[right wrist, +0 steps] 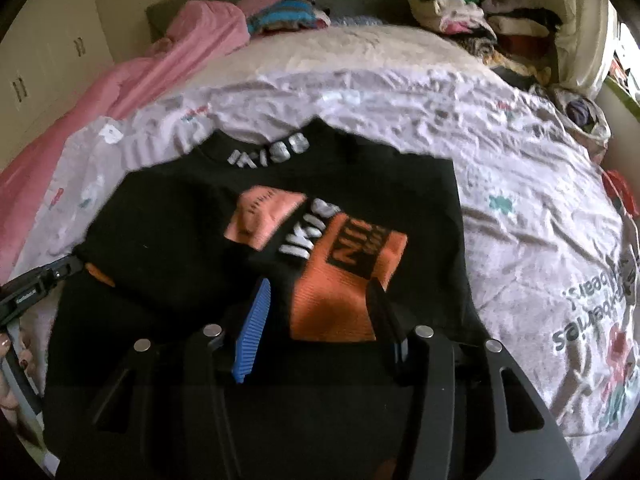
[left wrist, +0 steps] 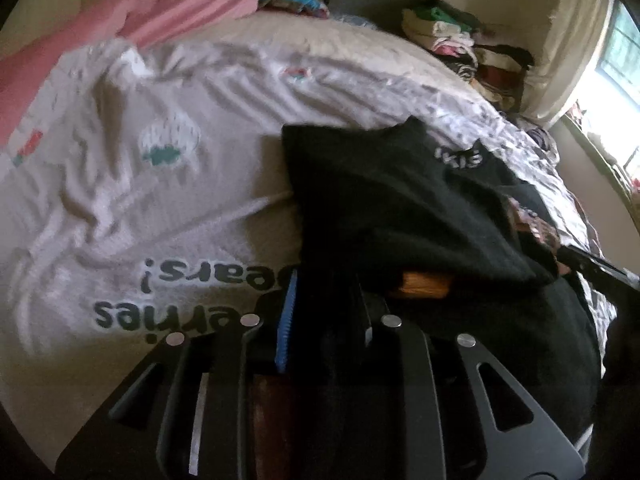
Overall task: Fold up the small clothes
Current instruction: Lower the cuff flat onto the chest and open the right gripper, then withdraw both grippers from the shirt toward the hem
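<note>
A small black shirt (right wrist: 168,216) with orange patches and white lettering lies spread on the bed, collar away from me. My right gripper (right wrist: 319,286) hovers over its lower front; the blue pad (right wrist: 252,336) and the dark finger stand well apart, pressing nothing. In the left wrist view the black shirt (left wrist: 400,208) is folded over, and a thick layer of it sits pinched between the narrow fingers of my left gripper (left wrist: 326,292). The right wrist view shows the left gripper (right wrist: 76,266) at the shirt's left edge, held by a hand (right wrist: 12,360).
The bed sheet (right wrist: 520,160) is pale and wrinkled, with printed words and small pictures. A pink blanket (right wrist: 160,68) lies along the left side. A folded colourful stack (right wrist: 284,12) and a loose clothes pile (right wrist: 472,20) sit at the far end. A window (left wrist: 616,52) is at the right.
</note>
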`<state>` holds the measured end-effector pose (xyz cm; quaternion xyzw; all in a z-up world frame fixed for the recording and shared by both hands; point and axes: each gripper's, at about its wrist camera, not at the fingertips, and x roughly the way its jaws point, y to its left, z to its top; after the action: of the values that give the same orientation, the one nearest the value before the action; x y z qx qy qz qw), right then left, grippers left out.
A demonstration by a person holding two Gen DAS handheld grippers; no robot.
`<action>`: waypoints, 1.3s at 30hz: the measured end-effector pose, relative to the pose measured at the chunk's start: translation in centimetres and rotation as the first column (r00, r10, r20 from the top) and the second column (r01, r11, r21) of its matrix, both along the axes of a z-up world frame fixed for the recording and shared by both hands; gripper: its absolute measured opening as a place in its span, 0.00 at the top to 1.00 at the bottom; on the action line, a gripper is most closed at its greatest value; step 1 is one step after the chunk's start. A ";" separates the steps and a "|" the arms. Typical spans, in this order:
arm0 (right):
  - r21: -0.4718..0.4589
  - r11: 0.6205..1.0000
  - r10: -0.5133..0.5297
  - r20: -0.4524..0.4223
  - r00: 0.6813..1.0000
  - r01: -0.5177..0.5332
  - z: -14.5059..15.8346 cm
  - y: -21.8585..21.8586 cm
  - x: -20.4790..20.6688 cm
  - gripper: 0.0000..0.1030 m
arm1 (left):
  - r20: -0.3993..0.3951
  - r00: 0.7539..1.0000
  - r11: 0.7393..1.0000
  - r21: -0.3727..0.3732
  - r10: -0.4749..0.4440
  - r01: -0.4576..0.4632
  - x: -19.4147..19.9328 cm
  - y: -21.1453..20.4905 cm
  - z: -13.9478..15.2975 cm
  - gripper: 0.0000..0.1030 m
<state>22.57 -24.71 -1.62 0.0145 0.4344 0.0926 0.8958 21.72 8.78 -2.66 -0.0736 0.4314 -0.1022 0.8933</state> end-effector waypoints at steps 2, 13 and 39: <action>0.005 1.000 0.010 0.022 1.000 -0.010 0.7 0.2 -0.3 0.53 | 0.030 0.999 1.000 -0.006 -0.011 0.011 -0.5 -0.2 1.3 0.85; 0.025 0.995 0.095 0.027 0.995 -0.095 1.4 3.2 1.0 0.57 | 0.002 0.999 0.996 -0.085 -0.036 0.036 1.6 -4.4 2.1 0.77; 0.008 1.000 0.002 -0.056 0.998 -0.001 -2.5 1.4 1.9 0.49 | -0.091 0.993 0.997 -0.048 -0.069 0.065 2.2 -4.7 -1.8 0.77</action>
<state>24.47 -23.35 -4.08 0.0204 0.4587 0.0947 0.8833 23.94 4.09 -4.42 -0.0836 0.4720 -0.1384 0.8667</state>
